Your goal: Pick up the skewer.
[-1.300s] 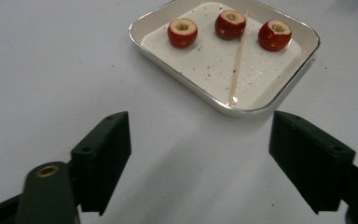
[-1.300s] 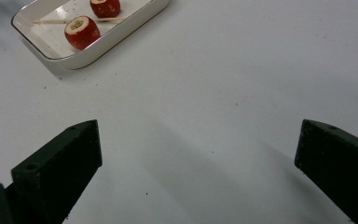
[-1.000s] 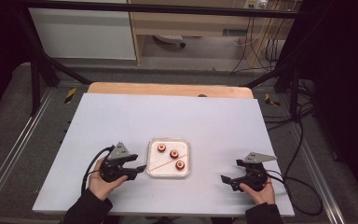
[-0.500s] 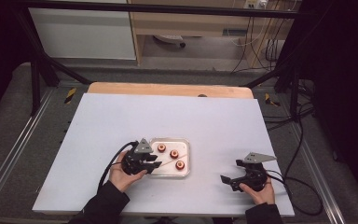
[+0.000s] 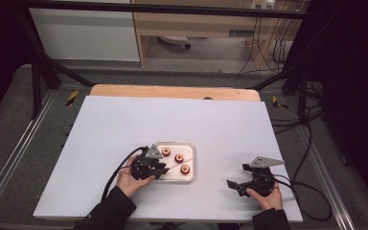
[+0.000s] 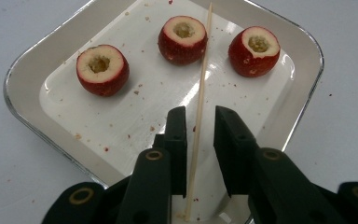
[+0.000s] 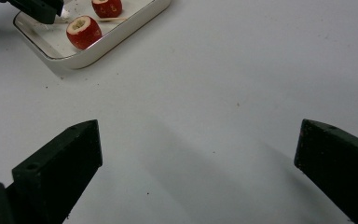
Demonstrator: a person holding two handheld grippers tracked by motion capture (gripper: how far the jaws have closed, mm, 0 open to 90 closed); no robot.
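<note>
A white table (image 5: 172, 120) carries one white tray (image 6: 279, 116) near its front edge. The left gripper (image 6: 199, 128) reaches over the tray's near rim, jaws narrowly parted either side of one thin skewer (image 6: 200, 93), not visibly clamping it. The right gripper (image 5: 235, 184) rests well apart on the table, jaws spread wide, empty. Three cored red fruits (image 6: 102, 70) sit in the tray.

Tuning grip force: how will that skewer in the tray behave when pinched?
The skewer looks thin and straight, so probably light and stiff but snappable. It lies flat on the glossy tray, so it may roll or slide between the left gripper's jaws.
</note>
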